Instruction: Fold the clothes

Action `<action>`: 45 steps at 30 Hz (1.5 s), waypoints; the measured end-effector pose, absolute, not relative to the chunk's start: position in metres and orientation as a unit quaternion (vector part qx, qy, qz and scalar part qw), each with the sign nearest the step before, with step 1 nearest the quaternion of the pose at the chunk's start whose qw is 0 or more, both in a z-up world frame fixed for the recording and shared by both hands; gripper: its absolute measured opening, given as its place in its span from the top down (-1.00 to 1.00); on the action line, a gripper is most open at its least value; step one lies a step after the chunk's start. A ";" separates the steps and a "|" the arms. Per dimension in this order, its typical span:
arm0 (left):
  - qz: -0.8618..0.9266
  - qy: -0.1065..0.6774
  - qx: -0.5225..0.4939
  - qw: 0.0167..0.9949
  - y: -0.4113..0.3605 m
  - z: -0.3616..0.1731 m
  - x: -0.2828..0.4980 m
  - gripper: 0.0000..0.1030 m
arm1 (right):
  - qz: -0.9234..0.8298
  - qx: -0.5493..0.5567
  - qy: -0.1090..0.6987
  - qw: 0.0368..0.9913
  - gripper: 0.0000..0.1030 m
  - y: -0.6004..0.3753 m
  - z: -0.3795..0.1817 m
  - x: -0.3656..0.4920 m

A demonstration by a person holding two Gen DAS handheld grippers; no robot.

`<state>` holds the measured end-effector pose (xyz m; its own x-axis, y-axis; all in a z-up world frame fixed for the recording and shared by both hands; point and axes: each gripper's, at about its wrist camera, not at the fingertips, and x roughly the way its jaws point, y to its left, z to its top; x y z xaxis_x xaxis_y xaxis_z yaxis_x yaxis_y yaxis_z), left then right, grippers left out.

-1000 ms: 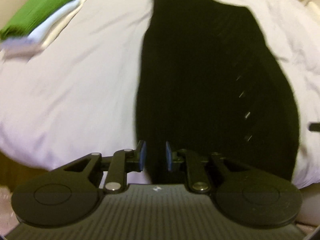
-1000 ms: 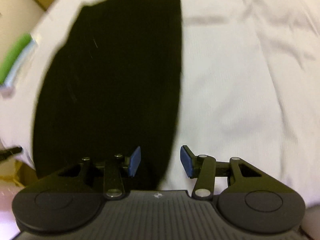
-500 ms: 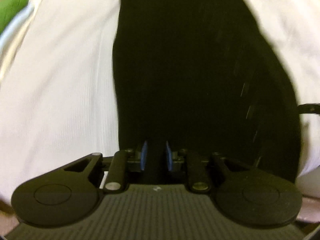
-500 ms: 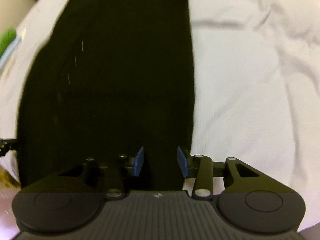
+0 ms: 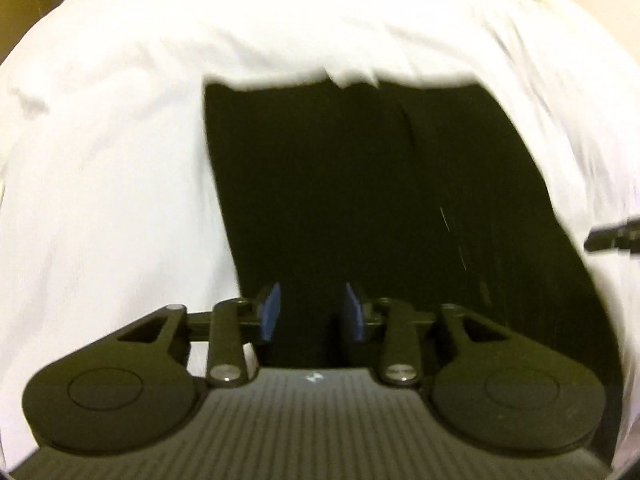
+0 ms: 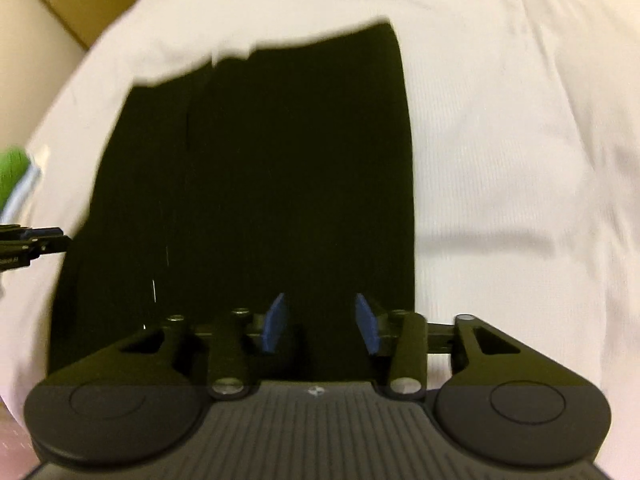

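Black garment (image 5: pixel 360 184) now folded shorter

Bed cover: a white sheet (image 6: pixel 500 168), soft and wrinkled.
Behind the sheet: a brown cardboard box (image 6: pixel 80 4) at the top left.
Light: dim and yellowish.

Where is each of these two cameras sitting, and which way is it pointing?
Left wrist: sits on the left gripper, looking along its open fingers at the black garment on the white sheet; the right gripper's tip pokes in at right.
Right wrist: sits on the right gripper, fingers open, facing the same garment; the left gripper's tip shows at left, beside a green cloth.
Shared: the garment, the sheet, each other's gripper.
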<state>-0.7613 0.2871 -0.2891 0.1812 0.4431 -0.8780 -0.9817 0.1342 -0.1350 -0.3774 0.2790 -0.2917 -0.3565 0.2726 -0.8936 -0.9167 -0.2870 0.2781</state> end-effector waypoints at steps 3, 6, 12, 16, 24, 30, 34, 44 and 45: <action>0.542 0.316 -0.411 0.662 0.349 -0.291 -0.784 -0.06 | 0.718 -0.363 0.409 0.431 0.05 0.331 -0.291 -0.379; 0.555 0.310 -0.423 0.646 0.391 -0.311 -0.795 -0.10 | 0.723 -0.350 0.400 0.441 -0.09 0.378 -0.295 -0.377; 0.566 0.301 -0.448 0.623 0.414 -0.340 -0.846 0.02 | 0.716 -0.322 0.403 0.470 -0.33 0.474 -0.319 -0.373; 0.547 0.294 -0.449 0.642 0.419 -0.323 -0.865 0.54 | 0.709 -0.306 0.421 0.476 -0.34 0.521 -0.349 -0.396; 0.544 0.334 -0.269 0.721 0.425 -0.281 -0.831 0.84 | 0.772 -0.256 0.339 0.473 0.87 0.524 -0.331 -0.397; 0.583 0.384 -0.265 0.665 0.419 -0.309 -0.823 0.77 | 0.718 -0.326 0.357 0.501 0.63 0.530 -0.362 -0.391; 0.583 0.322 -0.302 0.682 0.415 -0.281 -0.832 0.31 | 0.718 -0.329 0.351 0.502 -0.16 0.520 -0.350 -0.386; 0.639 0.335 -0.319 0.615 0.411 -0.289 -0.837 0.29 | 0.666 -0.343 0.314 0.584 -0.21 0.497 -0.338 -0.370; 0.647 0.310 -0.326 0.616 0.402 -0.279 -0.838 0.36 | 0.665 -0.320 0.312 0.599 -0.20 0.490 -0.328 -0.366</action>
